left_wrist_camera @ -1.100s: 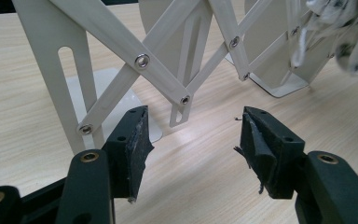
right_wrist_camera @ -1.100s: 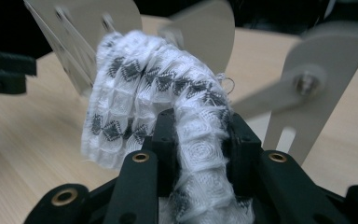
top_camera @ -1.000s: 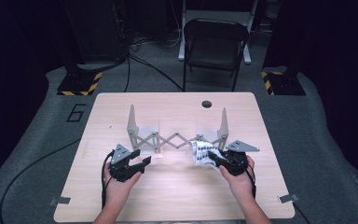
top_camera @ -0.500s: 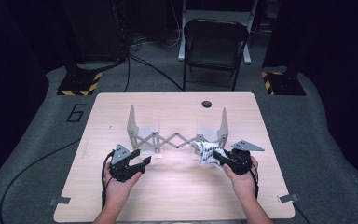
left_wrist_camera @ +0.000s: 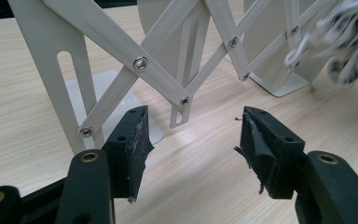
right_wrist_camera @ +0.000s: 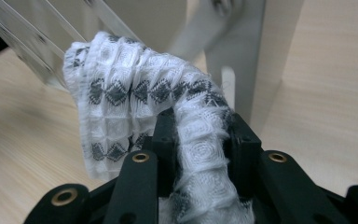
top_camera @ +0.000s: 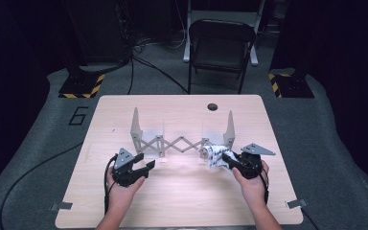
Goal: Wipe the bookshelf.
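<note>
A white scissor-type folding rack (top_camera: 182, 142) stands across the middle of the wooden table (top_camera: 182, 201), with an upright end plate at each side. My right gripper (top_camera: 226, 158) is shut on a white cloth with a black diamond pattern (top_camera: 214, 155), held just in front of the rack's right end. In the right gripper view the bunched cloth (right_wrist_camera: 135, 88) is squeezed between the two jaws of the right gripper (right_wrist_camera: 198, 135) and drapes over to the left. My left gripper (top_camera: 145, 163) is open near the rack's left end; in the left gripper view nothing lies between the jaws of that gripper (left_wrist_camera: 193, 140), and the rack's slats (left_wrist_camera: 140, 61) cross close ahead.
A round hole (top_camera: 212, 106) sits near the table's far edge. A dark folding chair (top_camera: 220, 45) stands beyond the table. Cables run over the grey floor (top_camera: 38, 165) at left. Bare tabletop lies between my hands and toward the near edge.
My right gripper has shifted slightly toward the rack's right end, carrying the cloth with it. The left gripper has stayed where it was, still open.
</note>
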A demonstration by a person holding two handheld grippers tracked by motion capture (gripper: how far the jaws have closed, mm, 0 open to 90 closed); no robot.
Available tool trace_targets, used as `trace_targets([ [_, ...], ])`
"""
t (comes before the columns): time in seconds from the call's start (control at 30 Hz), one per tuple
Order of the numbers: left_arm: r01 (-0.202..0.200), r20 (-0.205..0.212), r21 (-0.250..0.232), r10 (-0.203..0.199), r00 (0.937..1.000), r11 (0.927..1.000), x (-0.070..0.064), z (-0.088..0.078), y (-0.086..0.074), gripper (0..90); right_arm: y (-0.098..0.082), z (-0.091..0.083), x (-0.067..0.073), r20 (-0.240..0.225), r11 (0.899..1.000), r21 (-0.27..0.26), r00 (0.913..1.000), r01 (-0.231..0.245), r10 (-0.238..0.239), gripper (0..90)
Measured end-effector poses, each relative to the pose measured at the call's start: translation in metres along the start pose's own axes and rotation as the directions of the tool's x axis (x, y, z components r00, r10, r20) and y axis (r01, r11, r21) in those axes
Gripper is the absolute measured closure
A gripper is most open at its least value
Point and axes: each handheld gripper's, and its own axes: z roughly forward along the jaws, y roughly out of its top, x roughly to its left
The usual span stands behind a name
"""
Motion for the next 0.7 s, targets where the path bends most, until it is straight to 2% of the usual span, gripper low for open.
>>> trace_targets([
  [0.07, 0.000, -0.001, 0.001, 0.000, 1.0000, 1.0000, 0.000, 0.000, 0.000, 42.3, -0.005, 0.005, -0.004, 0.020, 0.999, 0.037, 0.9998, -0.001, 0.000, 69.4],
  [0.1, 0.000, -0.003, 0.001, 0.000, 1.0000, 1.0000, 0.001, 0.000, 0.000, 42.3, -0.005, 0.005, -0.006, 0.021, 0.999, 0.038, 0.9998, -0.002, 0.002, 69.4],
  [0.17, -0.001, -0.001, 0.003, 0.001, 1.0000, 1.0000, 0.001, -0.001, 0.000, 42.3, 0.000, -0.001, -0.005, 0.038, 1.000, 0.011, 0.9993, 0.005, -0.005, 69.5],
  [0.27, 0.003, -0.001, 0.004, -0.003, 1.0000, 1.0000, 0.001, -0.001, 0.000, 42.3, 0.012, -0.020, 0.000, 0.068, 0.997, -0.078, 0.9974, 0.030, -0.025, 69.5],
  [0.33, 0.002, -0.001, 0.003, -0.002, 1.0000, 1.0000, 0.000, 0.000, 0.000, 42.3, 0.016, -0.027, -0.001, 0.085, 0.994, -0.098, 0.9957, 0.046, -0.037, 69.5],
  [0.4, 0.000, -0.001, 0.001, 0.000, 1.0000, 1.0000, 0.000, 0.001, 0.000, 42.3, 0.013, -0.024, -0.004, 0.082, 0.996, -0.075, 0.9961, 0.039, -0.032, 69.4],
  [0.47, 0.002, -0.001, 0.002, -0.002, 1.0000, 1.0000, -0.001, 0.001, 0.000, 42.3, 0.005, -0.014, -0.008, 0.079, 1.000, -0.016, 0.9968, 0.018, -0.017, 69.5],
  [0.57, 0.000, 0.002, 0.003, 0.000, 1.0000, 1.0000, 0.000, 0.000, 0.000, 42.3, -0.008, 0.001, -0.016, 0.083, 0.997, 0.072, 0.9965, 0.001, -0.007, 69.5],
  [0.63, 0.001, -0.003, -0.004, -0.001, 1.0000, 1.0000, 0.000, 0.000, 0.000, 42.3, -0.011, 0.004, -0.019, 0.071, 0.996, 0.084, 0.9974, -0.021, 0.015, 69.5],
  [0.7, 0.002, -0.002, -0.001, -0.002, 1.0000, 1.0000, 0.001, 0.000, 0.000, 42.3, -0.006, -0.001, -0.018, 0.071, 0.999, 0.050, 0.9974, -0.017, 0.014, 69.4],
])
